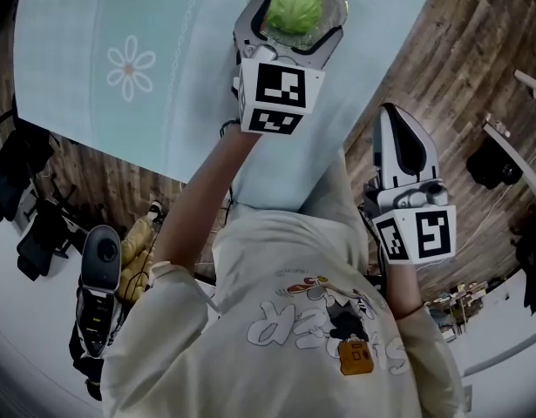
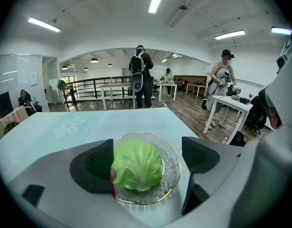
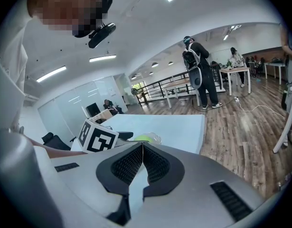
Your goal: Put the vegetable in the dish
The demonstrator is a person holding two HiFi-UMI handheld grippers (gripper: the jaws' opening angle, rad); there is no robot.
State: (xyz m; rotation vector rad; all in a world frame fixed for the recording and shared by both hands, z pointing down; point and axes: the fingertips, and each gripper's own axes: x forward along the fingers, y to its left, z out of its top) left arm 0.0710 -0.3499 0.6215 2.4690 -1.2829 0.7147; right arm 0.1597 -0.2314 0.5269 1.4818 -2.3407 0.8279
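Cabbage point(image 2: 137, 165) sits in the dish point(image 2: 170, 175), so placement looks done. Left tongs point(image 2: 148, 158) released, jaws apart above the dish, only need backing off. Right tongs point(image 3: 142, 163) clenched empty, well off the dish.

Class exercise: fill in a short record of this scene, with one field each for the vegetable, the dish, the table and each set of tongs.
vegetable: green cabbage, lying in the dish
dish: clear glass with a gold rim, standing on the table
table: pale blue top with a flower print
left tongs: open, one jaw on either side of the cabbage, not clamped on it
right tongs: shut, nothing between the jaws, held beside the table over the wooden floor
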